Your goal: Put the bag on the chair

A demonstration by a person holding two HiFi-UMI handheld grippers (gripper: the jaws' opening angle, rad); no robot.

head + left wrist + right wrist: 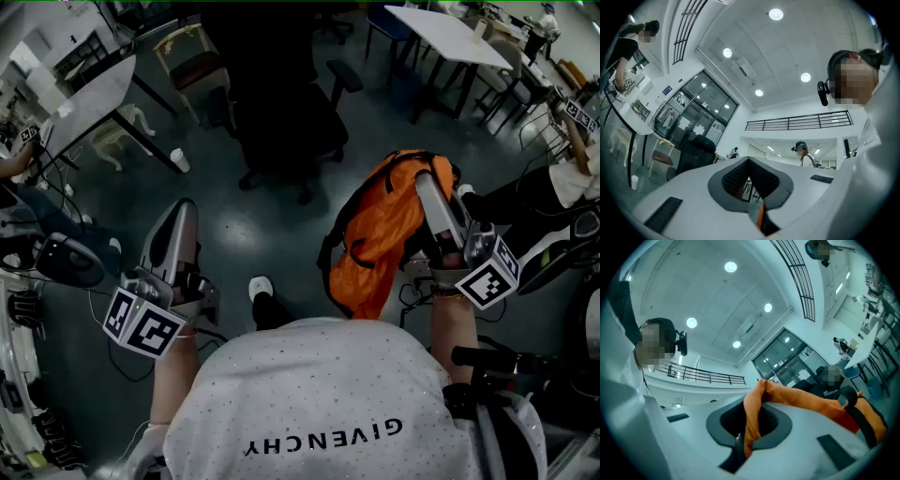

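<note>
The orange bag point(384, 225) hangs short of the black chair point(281, 103), clear of the floor point(272, 225), so carrying it over and setting it on the seat remains. The right claw point(429, 183) pinches its top fabric (left claw point(183, 214) closed, empty). The bag's long axis hangs downward from that pinch.

The bag point(389, 225) is soft, crumpled orange cloth — faintly shiny; the floor point(281, 234) — smooth, dark, glossy.

The orange bag point(380, 234) is cut off below by the person's shoulder point(319, 375) (head view).
</note>
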